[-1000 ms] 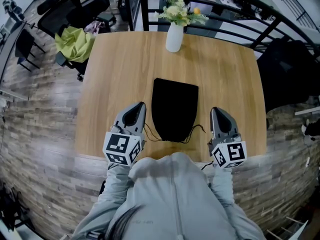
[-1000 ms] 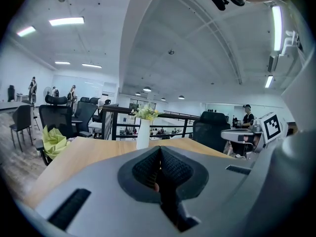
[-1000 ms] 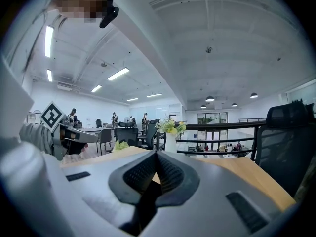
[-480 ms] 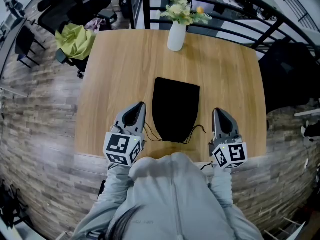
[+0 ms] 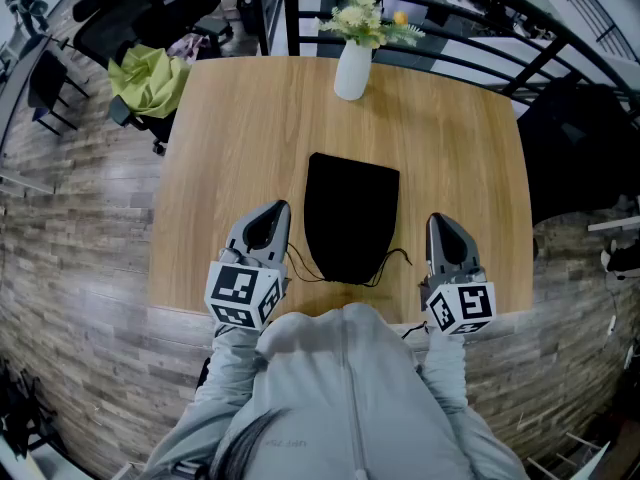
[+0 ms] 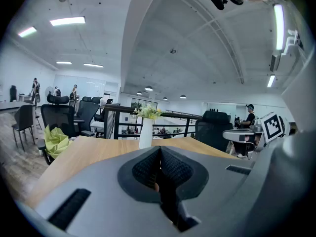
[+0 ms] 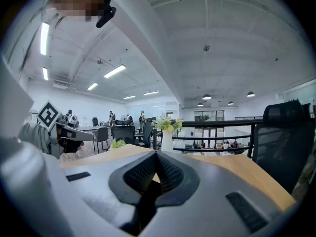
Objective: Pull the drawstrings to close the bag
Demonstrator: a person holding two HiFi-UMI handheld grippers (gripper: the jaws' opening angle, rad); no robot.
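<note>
A flat black drawstring bag (image 5: 350,218) lies on the wooden table (image 5: 230,138), its mouth toward the near edge. Thin black drawstrings trail from the mouth: one loop on the left (image 5: 300,268), one on the right (image 5: 398,259). My left gripper (image 5: 274,210) rests on the table just left of the bag, shut and empty, with the left string running beside its body. My right gripper (image 5: 438,220) rests to the bag's right, also shut and empty, apart from the right string. In the left gripper view the jaws meet, and in the right gripper view likewise.
A white vase of flowers (image 5: 352,68) stands at the table's far edge, also seen as the vase (image 6: 145,132) and the vase (image 7: 167,139). A black railing (image 5: 470,43) runs behind it. Office chairs with a green cloth (image 5: 150,80) stand at the far left.
</note>
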